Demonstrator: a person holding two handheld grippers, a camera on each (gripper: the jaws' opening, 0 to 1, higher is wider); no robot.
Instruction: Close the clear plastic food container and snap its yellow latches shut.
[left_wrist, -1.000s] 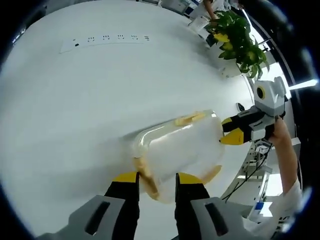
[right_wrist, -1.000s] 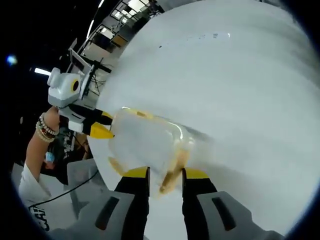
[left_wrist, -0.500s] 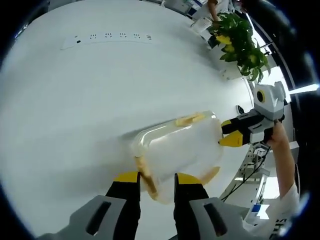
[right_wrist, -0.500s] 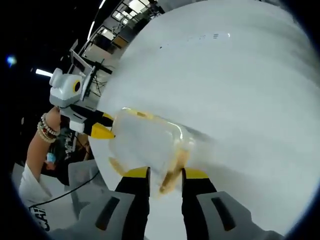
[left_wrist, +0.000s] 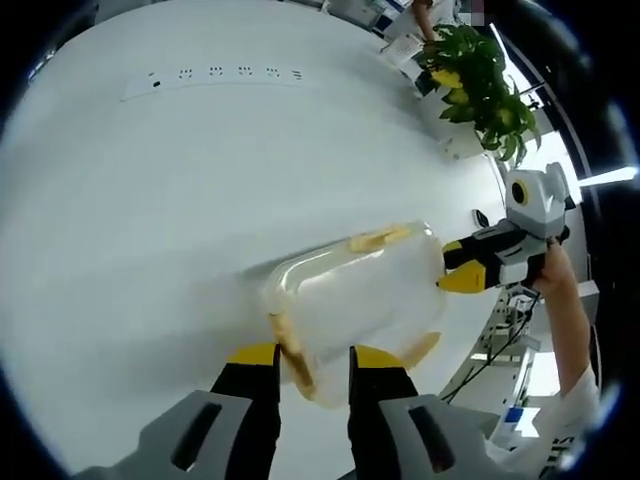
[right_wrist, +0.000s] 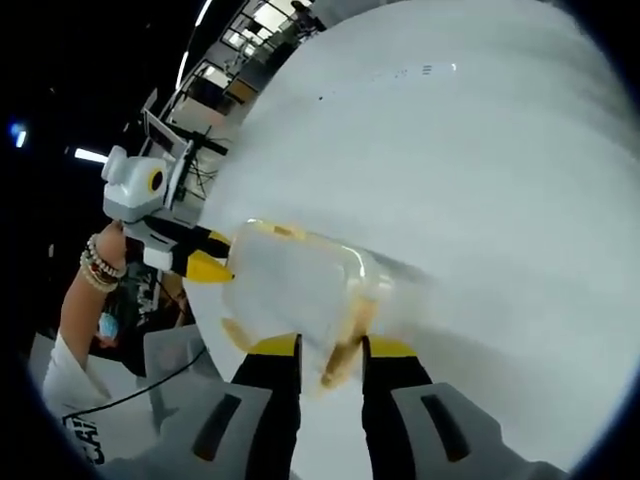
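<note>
The clear plastic container (left_wrist: 350, 295) lies with its lid on, on the white table (left_wrist: 150, 200). My left gripper (left_wrist: 315, 355) is shut on its near end, with a yellow latch (left_wrist: 292, 352) between the jaws. My right gripper (left_wrist: 460, 262) comes in from the right and holds the far end. In the right gripper view the container (right_wrist: 295, 285) lies the other way round. There my right gripper (right_wrist: 330, 346) is shut on a yellow latch (right_wrist: 345, 340), and my left gripper (right_wrist: 212, 255) clamps the opposite end. Another yellow latch (left_wrist: 380, 238) lies flat along the long side.
A white power strip (left_wrist: 210, 78) lies far back on the table. A potted plant (left_wrist: 480, 85) stands by the table's right edge. A hand (left_wrist: 560, 290) holds the right gripper. A wrist with bead bracelets (right_wrist: 95, 265) holds the left one. The container lies close to the table's edge (right_wrist: 200, 320).
The right gripper view has tilted slightly. The container and both grippers keep their places and holds.
</note>
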